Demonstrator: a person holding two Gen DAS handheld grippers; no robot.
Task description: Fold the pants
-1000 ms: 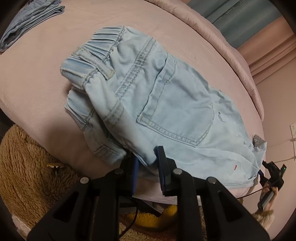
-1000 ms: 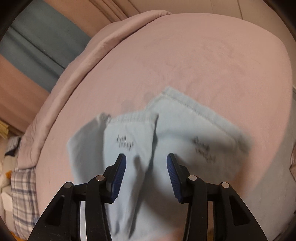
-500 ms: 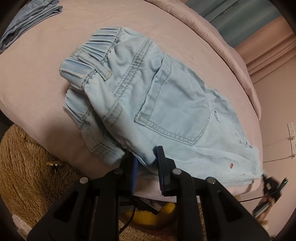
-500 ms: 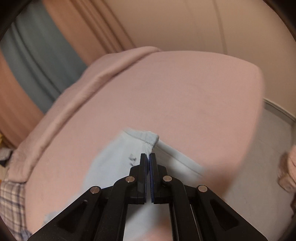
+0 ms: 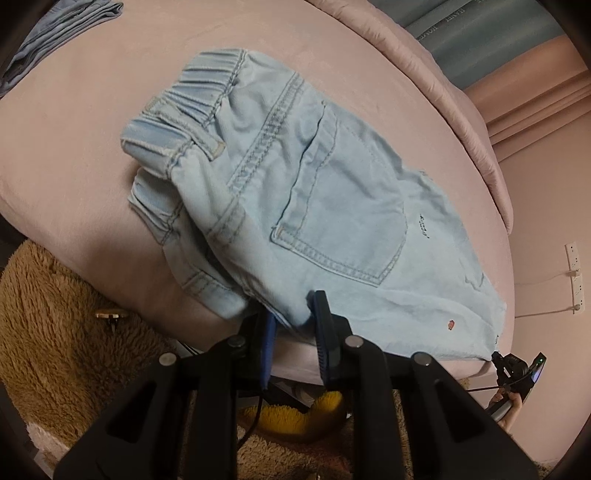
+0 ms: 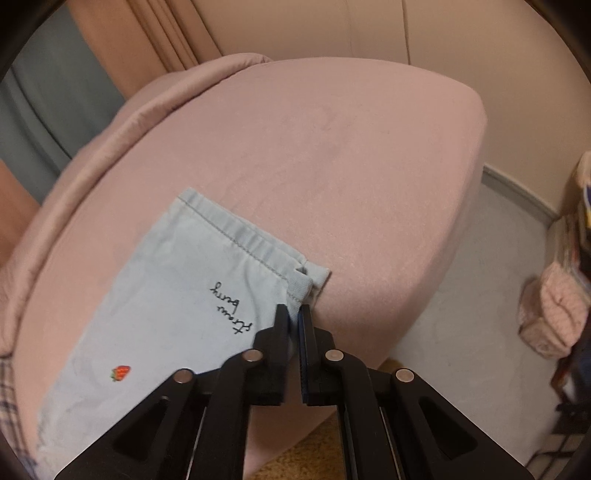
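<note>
Pale blue denim pants (image 5: pixel 325 206) are spread on a pink bed (image 5: pixel 74 122), ahead of the left gripper (image 5: pixel 295 314). An elastic waistband is bunched at the far left, a stitched back pocket lies just beyond the fingertips, and a small red mark is seen to the right of them. In the right wrist view the hemmed leg end of the pants (image 6: pixel 177 295) is laid flat, left of and just ahead of the right gripper (image 6: pixel 294 314); cursive black lettering and a small strawberry motif are seen on it.

The left gripper is held low at the near edge of the bed, its blue-padded fingers clamped on a fold of denim. The right gripper is closed on the hem corner, a thin edge of cloth pinched between the jaws.

The cloth under the top layer is hidden. Folded grey-blue cloth (image 5: pixel 55 33), far left, is cut off by the frame.
</note>
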